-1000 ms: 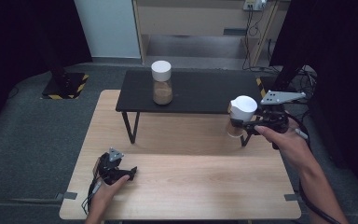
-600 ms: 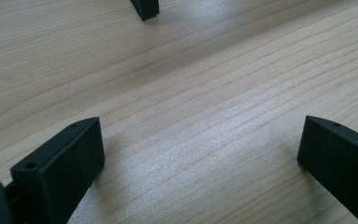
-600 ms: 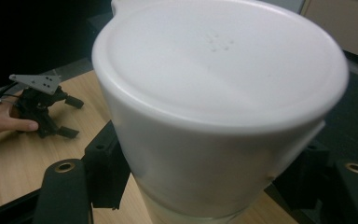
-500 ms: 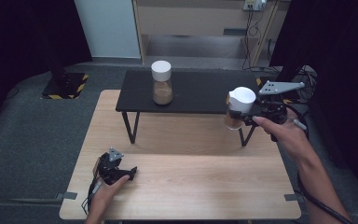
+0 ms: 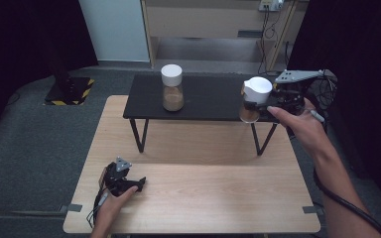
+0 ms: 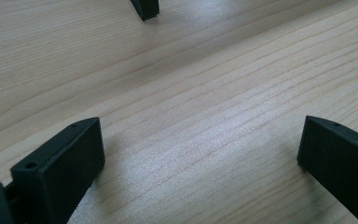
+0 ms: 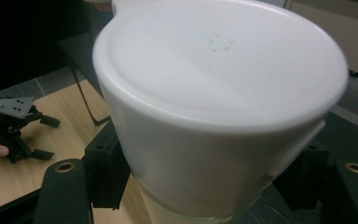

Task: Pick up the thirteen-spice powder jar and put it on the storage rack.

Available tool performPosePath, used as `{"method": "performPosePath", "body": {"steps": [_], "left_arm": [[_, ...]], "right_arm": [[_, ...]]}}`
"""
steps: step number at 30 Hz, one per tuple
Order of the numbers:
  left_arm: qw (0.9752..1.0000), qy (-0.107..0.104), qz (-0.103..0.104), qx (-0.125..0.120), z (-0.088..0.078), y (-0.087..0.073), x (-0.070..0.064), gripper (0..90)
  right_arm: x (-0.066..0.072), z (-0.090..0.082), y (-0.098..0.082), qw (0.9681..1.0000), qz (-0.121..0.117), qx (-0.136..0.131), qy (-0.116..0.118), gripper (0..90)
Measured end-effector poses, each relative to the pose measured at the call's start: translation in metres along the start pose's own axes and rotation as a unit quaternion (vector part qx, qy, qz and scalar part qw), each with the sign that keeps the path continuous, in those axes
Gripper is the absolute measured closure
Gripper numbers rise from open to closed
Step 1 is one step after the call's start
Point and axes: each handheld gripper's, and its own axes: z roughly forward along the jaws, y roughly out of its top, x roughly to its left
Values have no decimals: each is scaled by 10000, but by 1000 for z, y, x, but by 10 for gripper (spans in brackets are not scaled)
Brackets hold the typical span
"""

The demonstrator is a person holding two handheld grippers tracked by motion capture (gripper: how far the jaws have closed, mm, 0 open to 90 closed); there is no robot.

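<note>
Raised since the earlier frame, the right gripper (image 5: 258, 105), jaws pinching the white-lidded jar (image 5: 254, 99), holds it at the black shelf's (image 5: 203, 96) right end, unplaced; left gripper (image 5: 129, 182) jaws spread, idle on the surface (image 5: 218, 198).

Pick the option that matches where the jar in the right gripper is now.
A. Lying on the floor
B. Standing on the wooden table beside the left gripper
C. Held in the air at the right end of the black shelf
C: the right gripper is shut on the white-lidded jar, held clear of the black shelf at its right end.
</note>
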Motion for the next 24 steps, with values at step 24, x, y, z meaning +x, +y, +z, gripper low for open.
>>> {"method": "performPosePath", "body": {"steps": [24], "left_arm": [[10000, -1, 14, 1, 0, 0, 0, 0]], "right_arm": [[-10, 36, 17, 9998, 4, 24, -172, 316]]}}
